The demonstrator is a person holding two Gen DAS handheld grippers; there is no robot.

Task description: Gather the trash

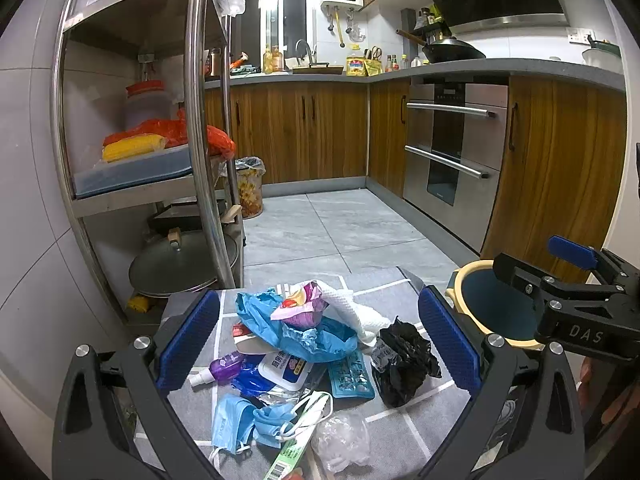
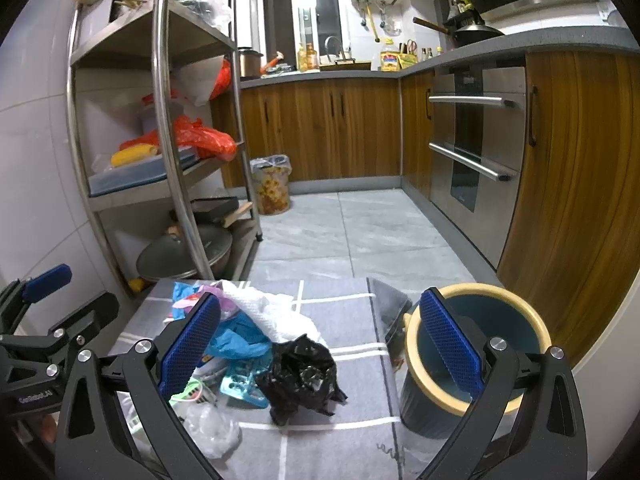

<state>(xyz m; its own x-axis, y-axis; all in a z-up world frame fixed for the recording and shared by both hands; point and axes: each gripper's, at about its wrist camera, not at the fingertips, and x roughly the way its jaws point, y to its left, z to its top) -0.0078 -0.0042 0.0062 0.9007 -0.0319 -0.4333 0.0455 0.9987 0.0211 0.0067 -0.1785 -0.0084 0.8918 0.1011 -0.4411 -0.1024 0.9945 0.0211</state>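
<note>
Blue-padded, both the left hand-held gripper (image 1: 318, 344) and the right hand-held gripper (image 2: 320, 344) are held wide open (nothing gripped), with the trash pile (image 1: 304, 344) lying ahead between the left one's fingers.

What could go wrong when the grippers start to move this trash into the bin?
The crumpled black plastic bag lies nearest the blue bin with the yellow rim, but thin film may slip from the open right gripper. The trash is heaped: pulling the crumpled blue plastic bag with the open left gripper may drag the white paper towel along. The white loops of the blue face masks could snag a finger.
</note>
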